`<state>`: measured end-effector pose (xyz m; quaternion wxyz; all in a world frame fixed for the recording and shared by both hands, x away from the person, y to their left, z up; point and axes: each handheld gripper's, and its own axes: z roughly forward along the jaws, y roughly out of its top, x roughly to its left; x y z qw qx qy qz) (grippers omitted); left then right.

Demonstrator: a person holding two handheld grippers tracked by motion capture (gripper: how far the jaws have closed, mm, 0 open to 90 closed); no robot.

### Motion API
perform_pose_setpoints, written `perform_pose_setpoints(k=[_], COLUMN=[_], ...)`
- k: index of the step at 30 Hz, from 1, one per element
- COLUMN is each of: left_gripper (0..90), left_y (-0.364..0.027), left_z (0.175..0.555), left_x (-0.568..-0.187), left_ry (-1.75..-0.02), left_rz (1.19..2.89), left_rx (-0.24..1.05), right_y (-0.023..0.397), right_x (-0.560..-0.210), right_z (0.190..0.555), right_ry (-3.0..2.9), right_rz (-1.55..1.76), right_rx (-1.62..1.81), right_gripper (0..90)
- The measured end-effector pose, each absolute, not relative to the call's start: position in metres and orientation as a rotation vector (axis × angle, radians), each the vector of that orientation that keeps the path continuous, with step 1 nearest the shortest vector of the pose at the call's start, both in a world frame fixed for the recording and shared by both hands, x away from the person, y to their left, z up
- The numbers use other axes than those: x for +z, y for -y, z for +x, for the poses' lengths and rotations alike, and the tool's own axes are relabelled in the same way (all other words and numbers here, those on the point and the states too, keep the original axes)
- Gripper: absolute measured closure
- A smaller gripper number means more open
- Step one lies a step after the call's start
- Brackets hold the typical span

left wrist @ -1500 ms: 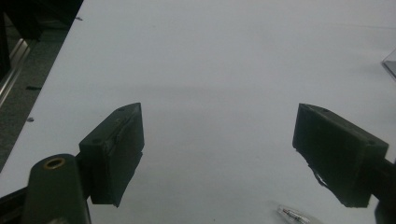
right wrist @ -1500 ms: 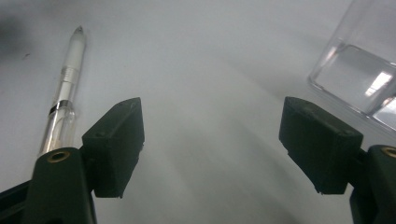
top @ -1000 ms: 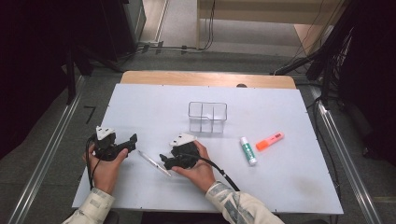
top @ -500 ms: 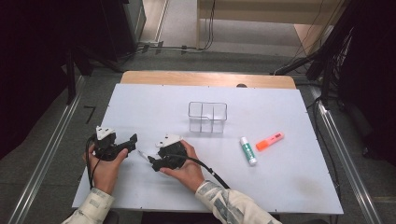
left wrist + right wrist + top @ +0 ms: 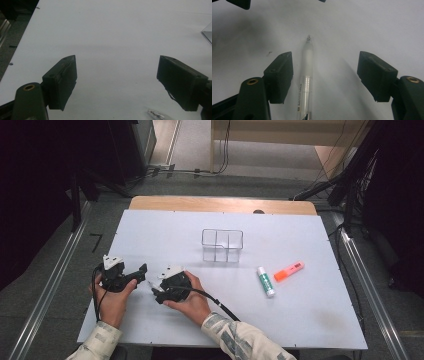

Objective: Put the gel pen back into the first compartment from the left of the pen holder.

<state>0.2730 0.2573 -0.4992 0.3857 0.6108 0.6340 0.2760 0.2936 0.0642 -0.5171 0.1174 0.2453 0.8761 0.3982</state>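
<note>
Two grippers are counted, the left gripper [image 5: 142, 268] and the right gripper [image 5: 154, 292], each held in one of two hands. Each gripper is fitted with two black jaws, so four jaws are seen in all. One white table [image 5: 310, 320] is counted. On it, one clear pen [image 5: 305, 82] is found, along with one clear organizer box [image 5: 222, 245] divided into compartments, one white glue stick with a green label [image 5: 265, 281], and one orange highlighter [image 5: 289, 271]. Four loose things are thus counted on the table.
</note>
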Motion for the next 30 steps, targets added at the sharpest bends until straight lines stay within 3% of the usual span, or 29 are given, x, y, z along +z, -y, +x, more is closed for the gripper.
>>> perform_pose_setpoints(k=[20, 30], left_gripper=[17.0, 17.0], left_y=[-0.258, -0.258], left_z=[0.273, 0.273], left_x=[-0.499, -0.499], left_ry=[-1.612, -1.61], left_rz=[1.556, 1.555], left_rx=[0.709, 0.708], right_y=[-0.082, -0.087], right_x=[-0.518, -0.516], right_z=[0.297, 0.297], right_ry=[-2.595, -2.621], right_rz=[0.676, 0.634], right_rx=[1.112, 1.097], right_gripper=[43.1, 60.3])
